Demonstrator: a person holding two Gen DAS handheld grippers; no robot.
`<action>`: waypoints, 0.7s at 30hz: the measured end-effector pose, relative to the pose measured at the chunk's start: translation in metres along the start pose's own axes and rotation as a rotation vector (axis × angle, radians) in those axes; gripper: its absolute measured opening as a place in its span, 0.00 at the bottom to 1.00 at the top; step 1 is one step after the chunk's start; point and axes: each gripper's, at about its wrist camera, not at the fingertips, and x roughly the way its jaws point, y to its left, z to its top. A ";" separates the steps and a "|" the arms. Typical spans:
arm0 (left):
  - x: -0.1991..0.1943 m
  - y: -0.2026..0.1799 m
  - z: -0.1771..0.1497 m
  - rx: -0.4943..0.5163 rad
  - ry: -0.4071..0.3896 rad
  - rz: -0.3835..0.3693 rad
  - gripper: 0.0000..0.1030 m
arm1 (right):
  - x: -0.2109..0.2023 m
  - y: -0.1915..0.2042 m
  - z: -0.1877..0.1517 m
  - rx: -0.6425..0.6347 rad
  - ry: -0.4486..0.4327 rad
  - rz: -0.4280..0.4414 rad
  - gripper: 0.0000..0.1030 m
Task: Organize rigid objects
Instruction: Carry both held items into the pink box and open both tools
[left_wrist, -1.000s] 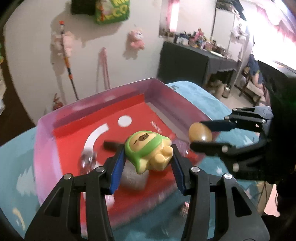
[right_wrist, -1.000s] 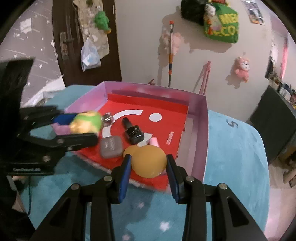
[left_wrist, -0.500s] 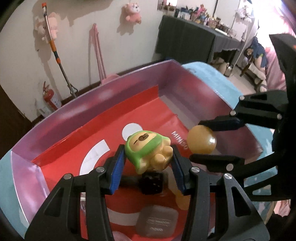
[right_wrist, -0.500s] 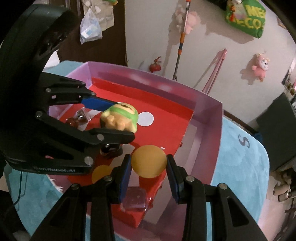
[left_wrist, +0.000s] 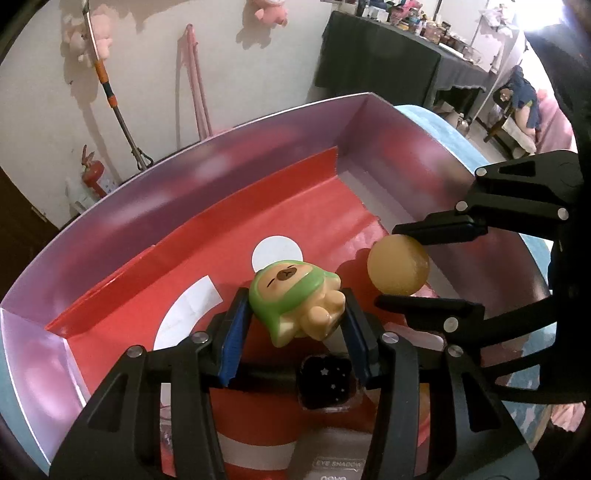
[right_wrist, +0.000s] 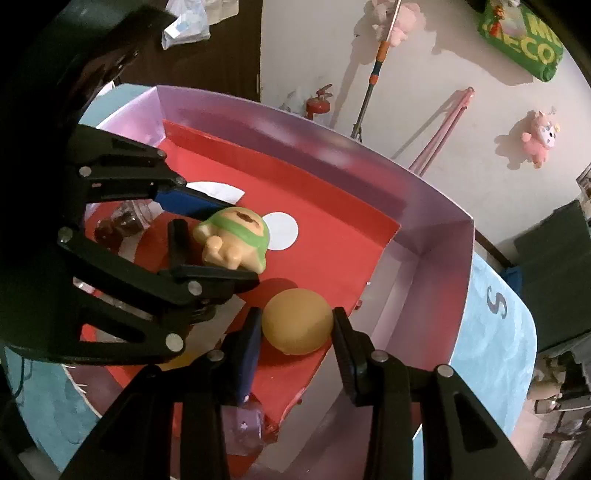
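Both my loads have travelled from the near edge to above the box (left_wrist: 229, 155): my left tool (left_wrist: 293, 319) stays clamped on the bear figure (left_wrist: 295, 295), my right tool (right_wrist: 297, 326) on the yellow ball (right_wrist: 297, 321), so release looks next.

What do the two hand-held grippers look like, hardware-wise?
Both match: the left hand-held gripper and right hand-held gripper are matte black plastic with angular, truss-like cut-out linkages and round silver pivot screws. Each finger carries a blue pad on its inner face; one pad shows black and ribbed. No cables, sleeves or readable markings are visible.
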 end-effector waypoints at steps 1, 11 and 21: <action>0.001 0.000 0.000 -0.004 0.000 0.000 0.44 | 0.002 0.001 0.000 -0.007 0.006 -0.005 0.39; 0.004 0.011 -0.002 -0.021 0.001 -0.028 0.45 | 0.012 0.009 0.001 -0.035 0.036 -0.037 0.38; 0.004 0.010 -0.003 -0.031 0.004 -0.032 0.45 | 0.015 0.010 0.002 -0.039 0.048 -0.042 0.39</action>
